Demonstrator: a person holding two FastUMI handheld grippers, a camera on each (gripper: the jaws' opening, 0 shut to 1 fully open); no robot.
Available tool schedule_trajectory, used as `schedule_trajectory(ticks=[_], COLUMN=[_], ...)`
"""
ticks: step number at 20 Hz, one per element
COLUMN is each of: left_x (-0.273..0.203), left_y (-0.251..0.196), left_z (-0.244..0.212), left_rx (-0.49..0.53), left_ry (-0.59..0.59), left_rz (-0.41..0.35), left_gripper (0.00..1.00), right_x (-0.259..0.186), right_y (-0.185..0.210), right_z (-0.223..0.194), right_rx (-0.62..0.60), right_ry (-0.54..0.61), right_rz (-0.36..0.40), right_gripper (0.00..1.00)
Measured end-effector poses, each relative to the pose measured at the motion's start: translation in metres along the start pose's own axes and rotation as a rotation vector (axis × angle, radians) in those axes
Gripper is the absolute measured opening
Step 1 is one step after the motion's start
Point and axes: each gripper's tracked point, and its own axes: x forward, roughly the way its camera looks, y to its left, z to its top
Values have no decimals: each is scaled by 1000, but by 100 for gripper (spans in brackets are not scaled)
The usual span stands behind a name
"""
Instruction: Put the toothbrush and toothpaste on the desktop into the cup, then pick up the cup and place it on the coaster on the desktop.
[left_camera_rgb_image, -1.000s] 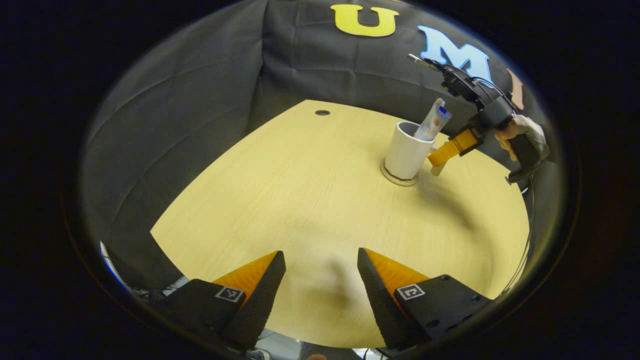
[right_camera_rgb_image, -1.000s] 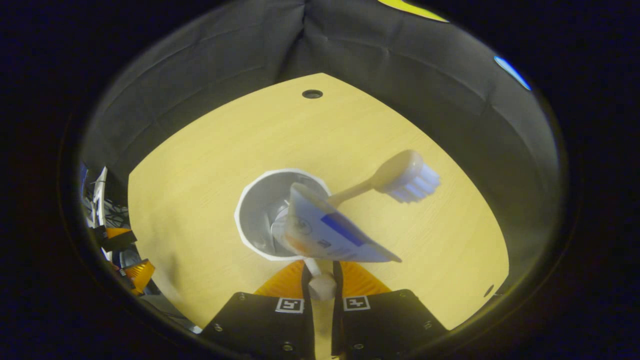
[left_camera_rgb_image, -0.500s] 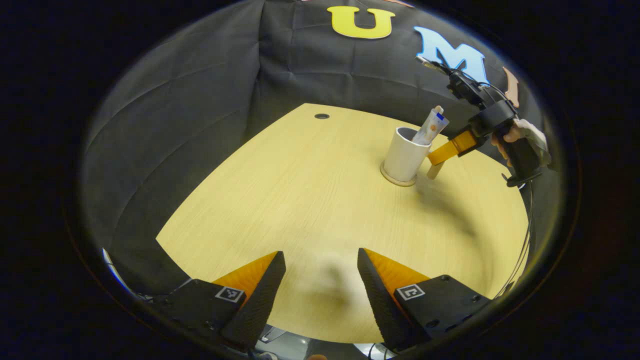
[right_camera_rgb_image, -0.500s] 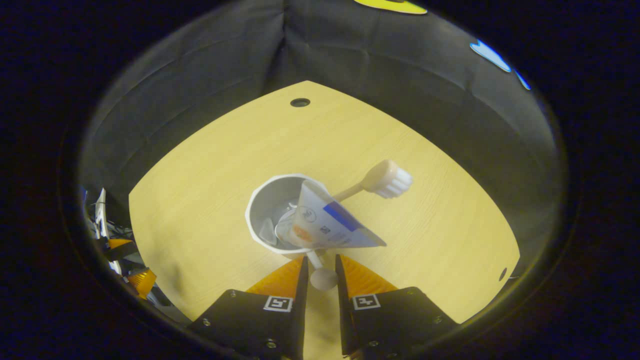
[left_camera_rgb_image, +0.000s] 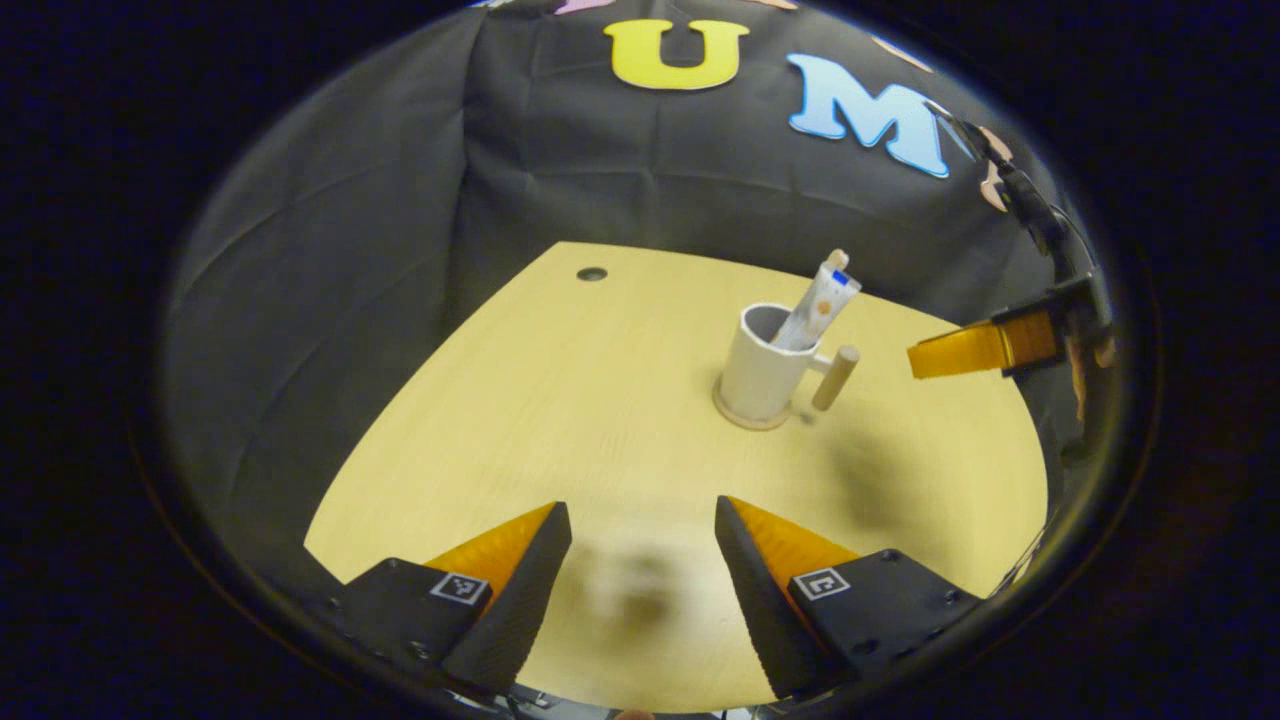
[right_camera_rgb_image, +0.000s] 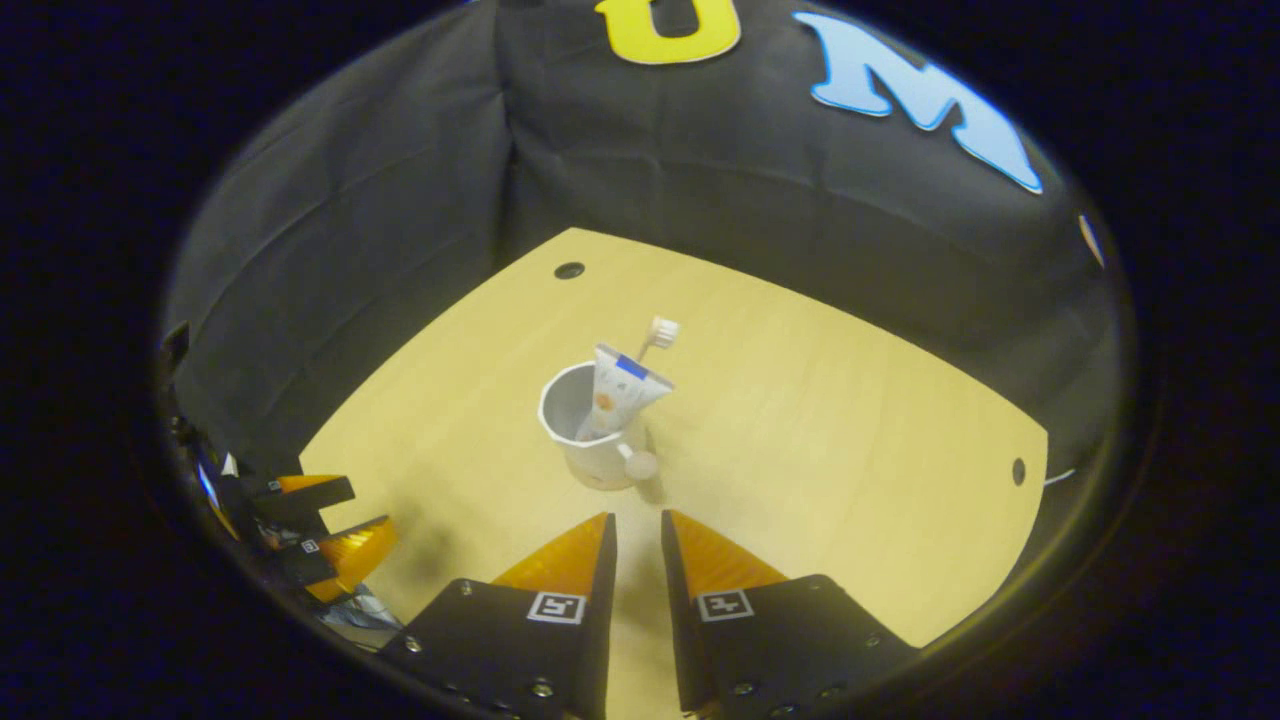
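Observation:
A white cup (left_camera_rgb_image: 762, 365) stands upright on a round coaster (left_camera_rgb_image: 745, 420) toward the far right of the wooden desktop (left_camera_rgb_image: 560, 420). Inside it lean the toothpaste tube (left_camera_rgb_image: 820, 305) and the toothbrush, whose head (left_camera_rgb_image: 838, 259) sticks out above. A wooden handle (left_camera_rgb_image: 835, 377) juts from the cup's side. In the right gripper view the cup (right_camera_rgb_image: 588, 435), tube (right_camera_rgb_image: 620, 392) and brush head (right_camera_rgb_image: 662, 331) sit ahead of my right gripper (right_camera_rgb_image: 637, 525), which is clear of the handle with a narrow gap and nothing between its fingers. My left gripper (left_camera_rgb_image: 640, 520) hangs open over the near edge.
A cable hole (left_camera_rgb_image: 591, 273) marks the far left of the desktop and another hole (right_camera_rgb_image: 1018, 471) lies near its right edge. The right gripper (left_camera_rgb_image: 975, 350) hovers to the right of the cup. The left gripper (right_camera_rgb_image: 320, 530) shows at the desk's left edge. Black cloth walls close in behind.
My right gripper has let go of the cup's handle and drawn back and up. The cup stays on the coaster. My left gripper has barely moved.

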Motion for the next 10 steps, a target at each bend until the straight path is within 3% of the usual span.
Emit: schedule_trajectory(ticks=[7, 10], left_x=[-30, -56], left_y=[-82, -114], left_z=[135, 174], left_rx=[116, 118], left_ry=[-285, -381], left_rz=[-117, -158], left_gripper=[94, 94], right_x=[-102, -142], right_y=[-55, -61], right_z=[33, 55], right_rx=[146, 152], right_ry=[-303, -439], right_rz=[-228, -286], right_gripper=[27, 27])
